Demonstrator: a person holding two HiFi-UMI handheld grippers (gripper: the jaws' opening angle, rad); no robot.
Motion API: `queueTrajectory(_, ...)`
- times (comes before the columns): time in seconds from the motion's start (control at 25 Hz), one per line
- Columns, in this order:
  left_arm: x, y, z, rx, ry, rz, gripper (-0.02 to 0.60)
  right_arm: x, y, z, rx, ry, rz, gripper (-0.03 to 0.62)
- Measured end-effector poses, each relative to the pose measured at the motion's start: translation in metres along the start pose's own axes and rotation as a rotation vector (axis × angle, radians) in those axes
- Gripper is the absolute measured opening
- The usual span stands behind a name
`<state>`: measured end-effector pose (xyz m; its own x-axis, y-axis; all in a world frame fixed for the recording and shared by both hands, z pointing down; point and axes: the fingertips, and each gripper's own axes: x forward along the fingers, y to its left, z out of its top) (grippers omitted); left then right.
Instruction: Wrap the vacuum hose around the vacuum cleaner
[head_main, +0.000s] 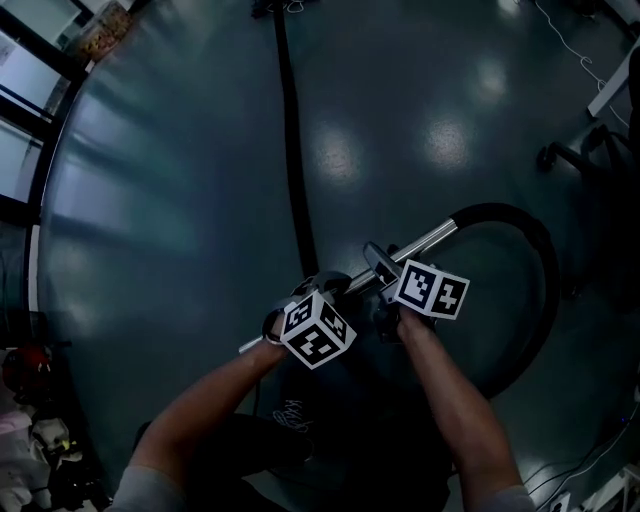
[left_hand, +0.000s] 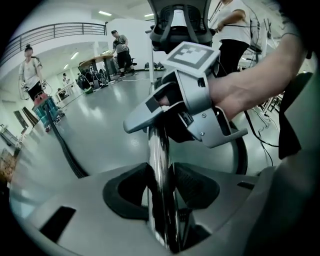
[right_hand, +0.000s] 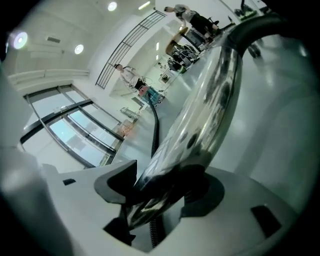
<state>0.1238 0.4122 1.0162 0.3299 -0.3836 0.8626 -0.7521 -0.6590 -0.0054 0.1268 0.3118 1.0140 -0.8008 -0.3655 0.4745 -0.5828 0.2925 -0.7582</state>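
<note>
- The left hand-held gripper (left_hand: 160, 186) is clenched on the metal tube (left_hand: 159, 150) of the vacuum. Both dark pads (left_hand: 196, 186) press against the chrome sides.
- The right hand-held gripper (right_hand: 164, 192) grasps the same tube further along, just ahead of the left one. The tube lies across its jaws at a slant, and the pads bear on it from both sides.
- In the left gripper view, the right hand-held gripper sits directly in front. Its marker cube (left_hand: 192, 55) is on top, and the person's hand (left_hand: 235, 92) is behind it.
- Seen from the head view, the two marker cubes are close together but not touching. The tube runs on past the right hand-held gripper, up and to the right.
- The vacuum hose (head_main: 545, 270) starts at the far end of the tube, beyond the right hand-held gripper. It bends in a wide black loop out to that gripper's right and back down beside the right forearm (head_main: 455, 400).
- The hose loop lies on the glossy floor (head_main: 180, 200).
- A black line on the floor (head_main: 293, 150) stretches away ahead of the left hand-held gripper.
- Far ahead of the left hand-held gripper stands an office chair (left_hand: 175, 25). Off to its left, people (left_hand: 31, 75) stand well away.
</note>
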Motion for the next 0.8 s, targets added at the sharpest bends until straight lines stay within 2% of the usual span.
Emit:
queueTrajectory(0.16,-0.014,0.007,-0.024,0.045,0.055,-0.037,0.176,0.001,0.029,0.001,-0.154,-0.004,-0.001,0.205)
queueTrajectory(0.4,-0.037,0.014,-0.027,0.051,0.079,-0.075,0.176,-0.017,0.036,0.028,-0.188,-0.034,-0.008,0.186)
queueTrajectory(0.6,-0.057,0.020,-0.002,0.088,0.040,-0.082,0.176,-0.039,0.052,0.041,-0.217,-0.057,-0.029,0.173)
queueTrajectory(0.8,-0.060,0.021,0.031,0.170,0.001,-0.080,0.176,-0.069,0.073,0.060,-0.305,-0.098,-0.034,0.160)
